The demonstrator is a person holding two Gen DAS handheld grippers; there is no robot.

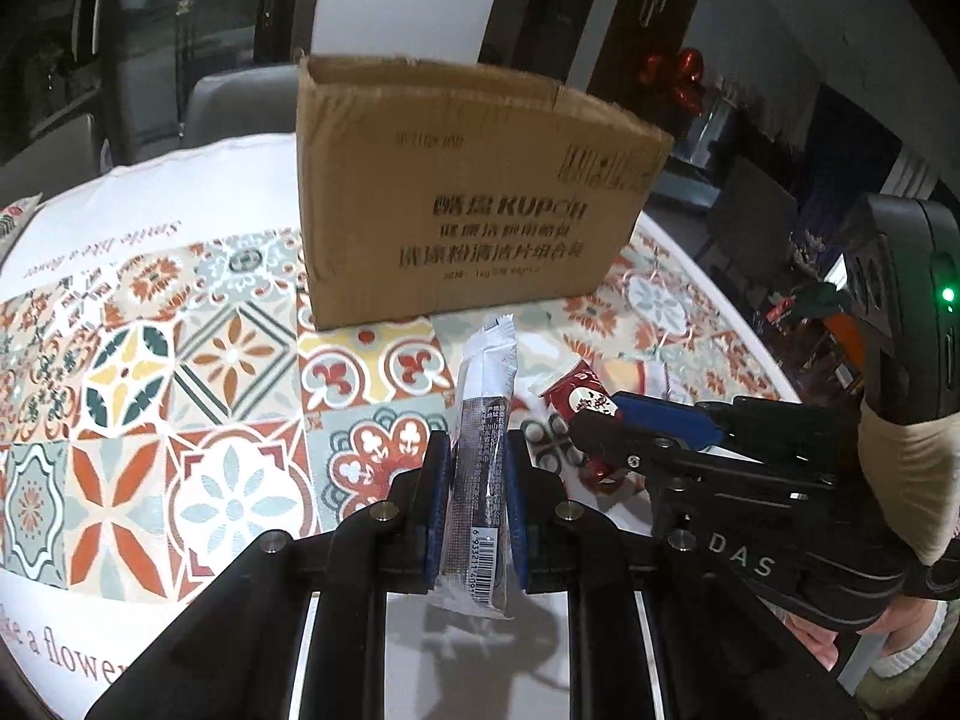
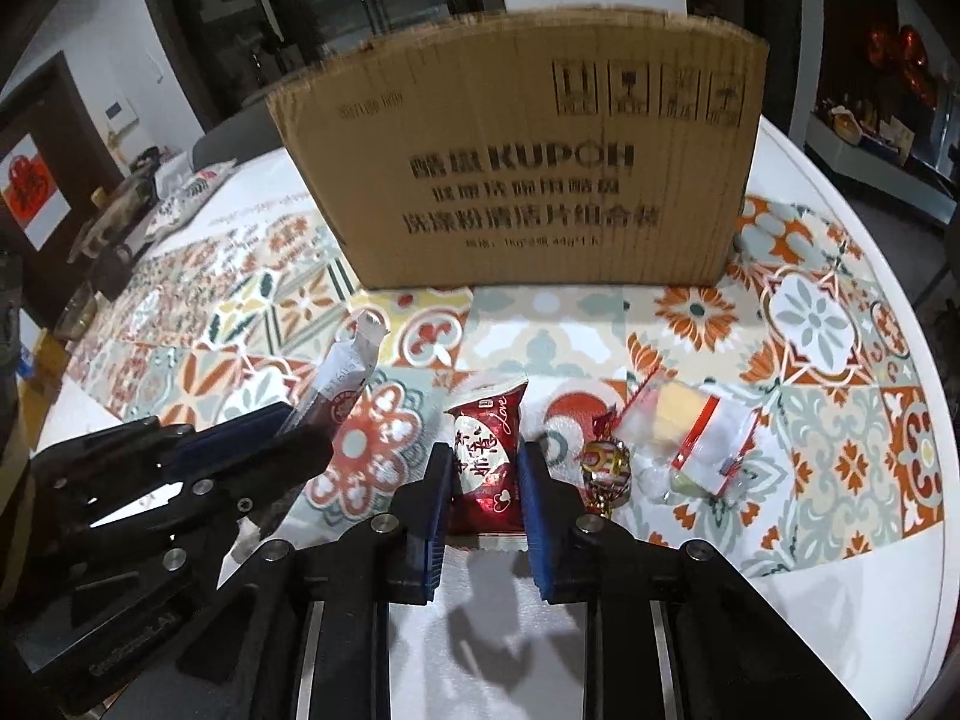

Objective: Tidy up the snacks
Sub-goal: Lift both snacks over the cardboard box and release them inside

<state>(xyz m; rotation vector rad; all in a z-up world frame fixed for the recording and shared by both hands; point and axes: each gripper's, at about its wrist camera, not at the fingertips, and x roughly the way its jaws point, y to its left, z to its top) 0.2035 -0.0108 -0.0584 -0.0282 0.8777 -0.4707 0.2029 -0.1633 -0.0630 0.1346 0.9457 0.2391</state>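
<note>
My left gripper (image 1: 477, 462) is shut on a long white and dark snack stick (image 1: 483, 420), held upright a little above the cloth; it also shows in the right wrist view (image 2: 336, 384). My right gripper (image 2: 483, 468) is shut on a red and white snack packet (image 2: 486, 450), seen at the right of the left wrist view (image 1: 579, 399). An open brown cardboard box (image 2: 528, 168) stands behind both, also in the left wrist view (image 1: 474, 192).
A round table with a patterned tile cloth (image 2: 810, 312) holds a gold-wrapped candy (image 2: 607, 468) and a clear bag with a yellow piece (image 2: 696, 432) to the right of my right gripper. Jars and packets sit at the far left (image 2: 120, 210).
</note>
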